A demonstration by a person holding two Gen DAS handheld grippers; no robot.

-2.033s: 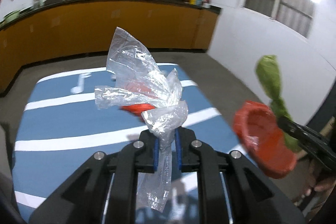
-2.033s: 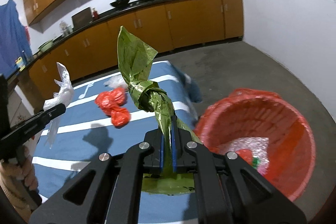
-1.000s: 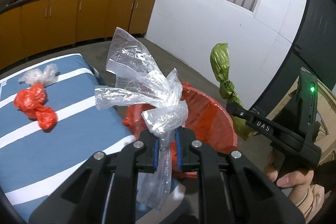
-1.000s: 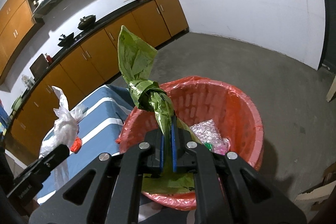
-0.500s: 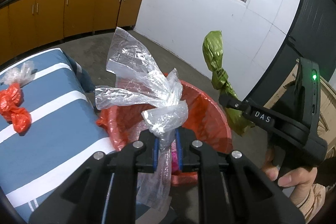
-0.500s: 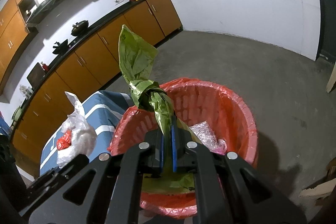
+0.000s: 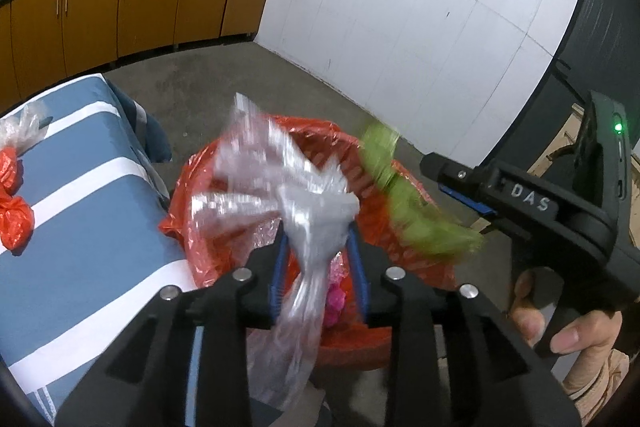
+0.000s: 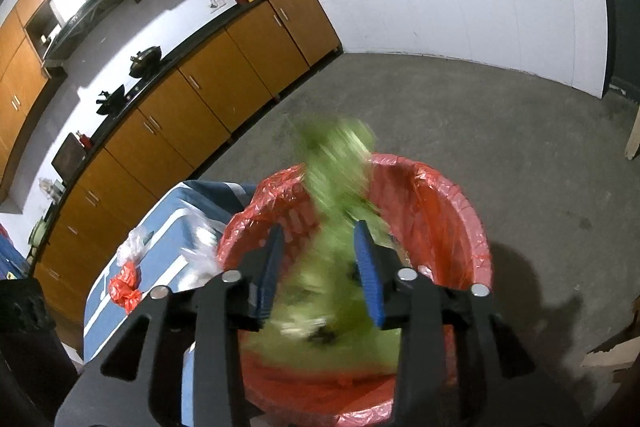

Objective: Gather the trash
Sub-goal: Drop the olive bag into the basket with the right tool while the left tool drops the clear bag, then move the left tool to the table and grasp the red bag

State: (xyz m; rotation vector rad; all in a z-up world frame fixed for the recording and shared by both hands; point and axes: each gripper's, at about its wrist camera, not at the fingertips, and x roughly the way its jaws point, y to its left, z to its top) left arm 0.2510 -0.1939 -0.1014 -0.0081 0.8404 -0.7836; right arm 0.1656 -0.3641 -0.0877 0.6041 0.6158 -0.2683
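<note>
Left tool opening around crinkled clear bag

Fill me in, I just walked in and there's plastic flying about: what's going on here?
A person is clearing trash off the blue striped table with two handheld grippers. Both hang over the red-lined round bin and their jaws have just been opening. The left gripper is letting go of a crumpled clear plastic bag, blurred between its parted pads. The right gripper is dropping a twisted green plastic bag. Knotted red bags and another clear scrap remain on the table.
</note>
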